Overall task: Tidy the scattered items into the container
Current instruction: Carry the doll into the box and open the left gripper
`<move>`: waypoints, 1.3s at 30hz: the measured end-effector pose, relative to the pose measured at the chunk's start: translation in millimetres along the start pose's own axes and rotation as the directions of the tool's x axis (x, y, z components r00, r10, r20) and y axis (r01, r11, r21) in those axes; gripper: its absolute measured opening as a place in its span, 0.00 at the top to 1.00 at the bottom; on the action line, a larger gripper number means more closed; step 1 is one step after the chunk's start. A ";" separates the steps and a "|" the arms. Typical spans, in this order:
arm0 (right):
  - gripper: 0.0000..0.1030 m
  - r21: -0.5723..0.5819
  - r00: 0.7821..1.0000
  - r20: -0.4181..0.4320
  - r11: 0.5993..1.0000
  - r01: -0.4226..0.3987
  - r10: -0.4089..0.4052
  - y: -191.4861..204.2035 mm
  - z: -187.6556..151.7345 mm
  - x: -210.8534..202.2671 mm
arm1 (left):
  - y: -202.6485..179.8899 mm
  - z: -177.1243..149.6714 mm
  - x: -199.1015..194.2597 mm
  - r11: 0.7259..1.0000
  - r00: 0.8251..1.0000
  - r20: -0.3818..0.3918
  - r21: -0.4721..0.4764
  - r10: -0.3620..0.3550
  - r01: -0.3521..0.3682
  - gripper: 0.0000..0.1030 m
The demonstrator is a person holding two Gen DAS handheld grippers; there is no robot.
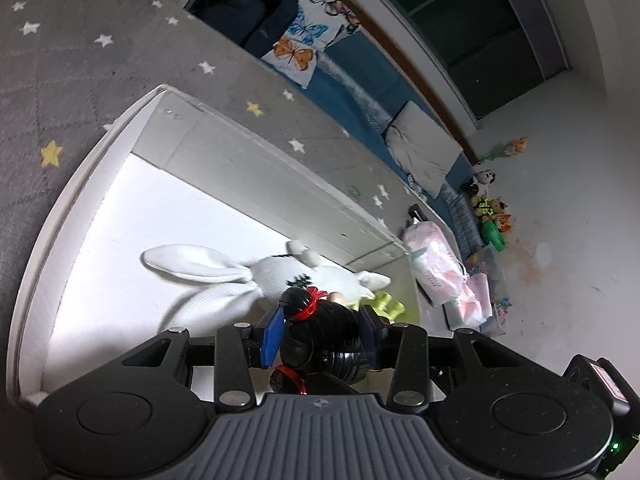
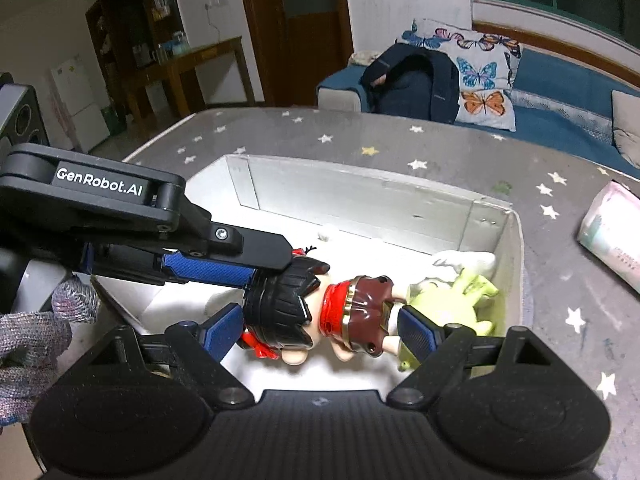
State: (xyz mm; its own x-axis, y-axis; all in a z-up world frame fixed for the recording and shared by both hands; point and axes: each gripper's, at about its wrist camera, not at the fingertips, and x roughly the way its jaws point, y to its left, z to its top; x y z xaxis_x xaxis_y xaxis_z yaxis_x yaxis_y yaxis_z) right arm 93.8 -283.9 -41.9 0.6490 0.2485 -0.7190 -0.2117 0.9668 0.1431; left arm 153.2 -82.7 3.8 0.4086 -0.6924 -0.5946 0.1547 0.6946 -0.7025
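Left tongs (image 1: 320, 330) grip my doll (image 2: 320, 312) by its head above the box (image 2: 516, 240).
Right tongs (image 2: 316, 330) gape wide, straddling its crosswise body.

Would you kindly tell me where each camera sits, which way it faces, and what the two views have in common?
Left wrist: sits on the left hand-held gripper, looking down into the white box at a white plush rabbit; its blue pads grip the black-haired doll.
Right wrist: sits on the right hand-held gripper, open around the doll, facing the box and sofa; the left hand-held gripper and a gloved hand show.
Shared: doll, box, green toy, starred cloth, butterfly pillow.
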 end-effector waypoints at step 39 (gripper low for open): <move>0.14 -0.076 0.999 -0.020 0.996 0.039 -0.041 -7.0 16.9 13.3 | 7.7 13.9 4.1 1.000 0.999 0.053 0.008 0.002 -0.002 0.58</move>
State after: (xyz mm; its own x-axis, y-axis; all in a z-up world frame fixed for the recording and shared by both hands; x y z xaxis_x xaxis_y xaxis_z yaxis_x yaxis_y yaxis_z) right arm 116.2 -286.3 -40.9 0.6421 0.2074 -0.7380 -0.2407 0.9686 0.0628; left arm 168.6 -77.4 1.4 0.4556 -0.6801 -0.5744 0.1609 0.6975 -0.6982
